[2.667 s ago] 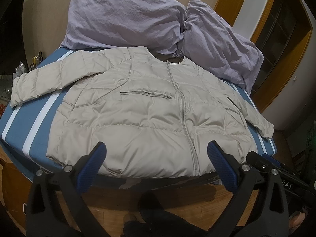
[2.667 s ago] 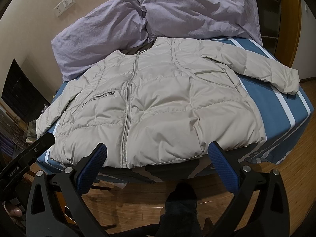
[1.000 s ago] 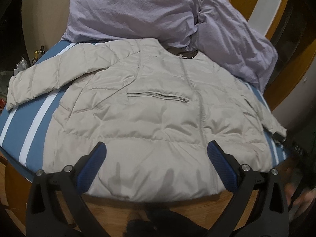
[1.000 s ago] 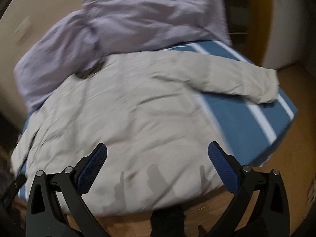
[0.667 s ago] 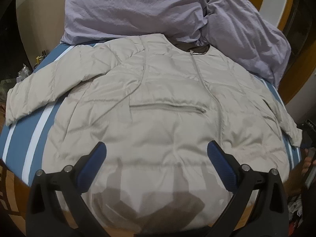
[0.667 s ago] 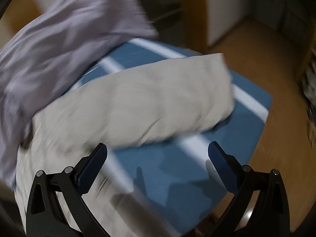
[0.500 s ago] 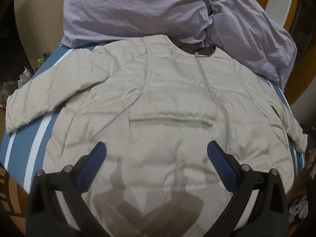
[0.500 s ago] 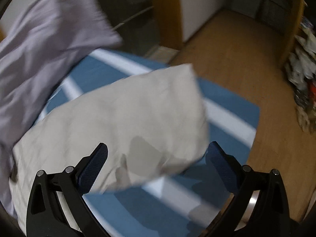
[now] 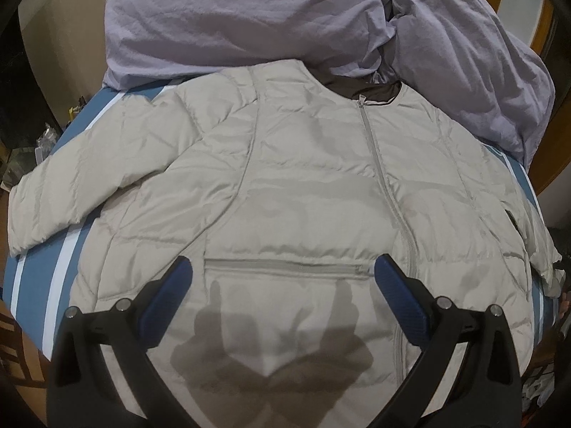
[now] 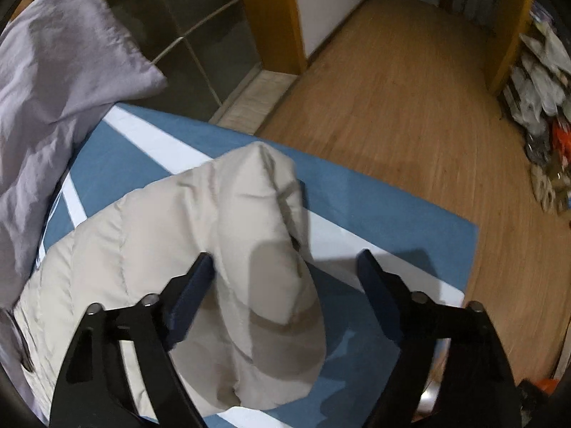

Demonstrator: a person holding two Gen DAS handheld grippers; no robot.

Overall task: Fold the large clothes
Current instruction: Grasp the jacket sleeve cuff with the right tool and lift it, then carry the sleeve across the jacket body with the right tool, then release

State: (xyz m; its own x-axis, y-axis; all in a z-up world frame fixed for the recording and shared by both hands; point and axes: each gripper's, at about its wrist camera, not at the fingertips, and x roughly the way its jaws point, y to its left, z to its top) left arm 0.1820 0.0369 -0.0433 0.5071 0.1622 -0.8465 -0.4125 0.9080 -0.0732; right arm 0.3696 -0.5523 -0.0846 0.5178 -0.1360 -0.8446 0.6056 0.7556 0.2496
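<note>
On the blue striped bed (image 9: 34, 274), beige jacket (image 9: 303, 185) spread flat under the wide-apart left gripper (image 9: 283, 285), its sleeve (image 10: 257, 249) between the right gripper's (image 10: 285, 278) closing jaws, left pad touching, not yet clamped.

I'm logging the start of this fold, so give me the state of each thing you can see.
Jacket: flat, zipped, unfolded.
Sleeve cuff: between the right jaws, not pinched.
Left hand-held gripper: open, empty.
Right hand-held gripper: closing.
Purple bedding: bunched beyond the collar.
</note>
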